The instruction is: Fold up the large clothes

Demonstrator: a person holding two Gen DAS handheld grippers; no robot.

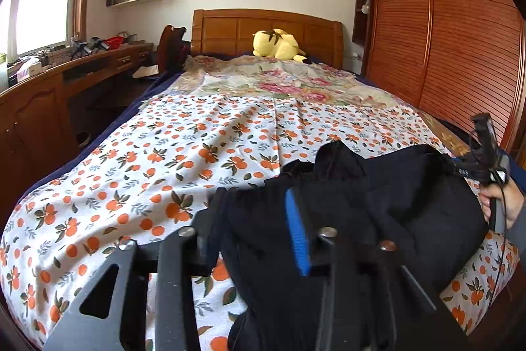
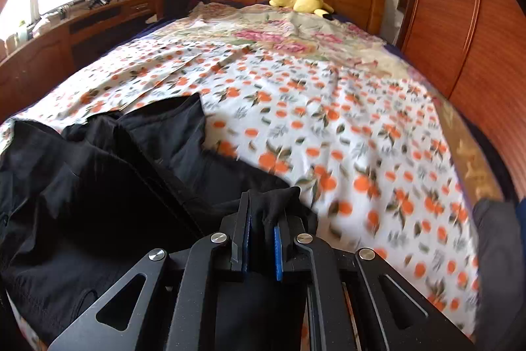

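A large black garment (image 1: 378, 213) lies bunched at the foot of the bed, on the orange-print sheet (image 1: 197, 153). My left gripper (image 1: 259, 226) has black cloth draped between and over its fingers; one blue pad (image 1: 297, 232) shows, and the jaws stand fairly wide. In the right wrist view the garment (image 2: 98, 186) spreads to the left. My right gripper (image 2: 263, 239) is shut on a fold of its edge, pinched between the blue pads (image 2: 278, 252). The right gripper also shows in the left wrist view (image 1: 486, 153), held by a hand at the garment's right end.
A yellow plush toy (image 1: 277, 45) lies by the wooden headboard (image 1: 230, 28). A floral cover (image 1: 279, 81) covers the far half of the bed. A wooden desk (image 1: 65, 78) runs along the left, a wardrobe (image 1: 460, 38) along the right.
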